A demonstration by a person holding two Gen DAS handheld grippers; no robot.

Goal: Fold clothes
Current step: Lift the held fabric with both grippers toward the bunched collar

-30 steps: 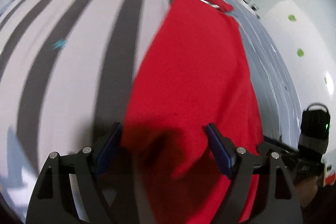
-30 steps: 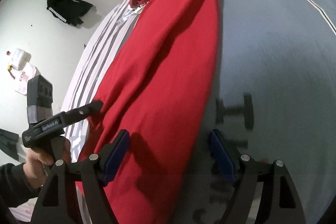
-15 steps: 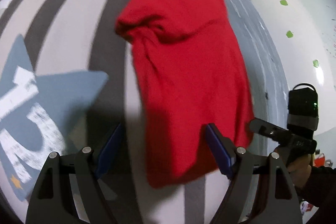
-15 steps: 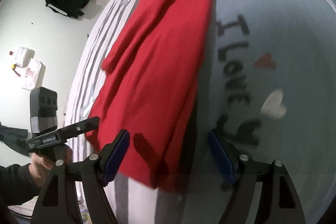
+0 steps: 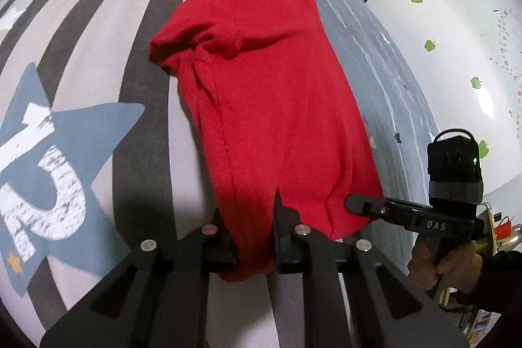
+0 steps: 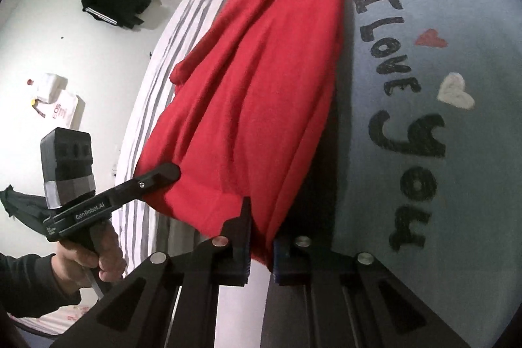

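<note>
Two pairs of tongs take the near hem of a red garment on a bed.

We see the left tongs closing, their pads pressing a bunch of the red garment at its near edge; the right tongs are clamped nearly shut on the same hem at its other corner. The garment lies lengthwise along the bed, over the line where the striped half of the cover meets the grey half lettered "I love you", its far end crumpled. We judge the two corner grips are meant to lift the hem evenly and carry it over for a fold. Whether a sleeve is tucked beneath, we cannot tell.
</note>
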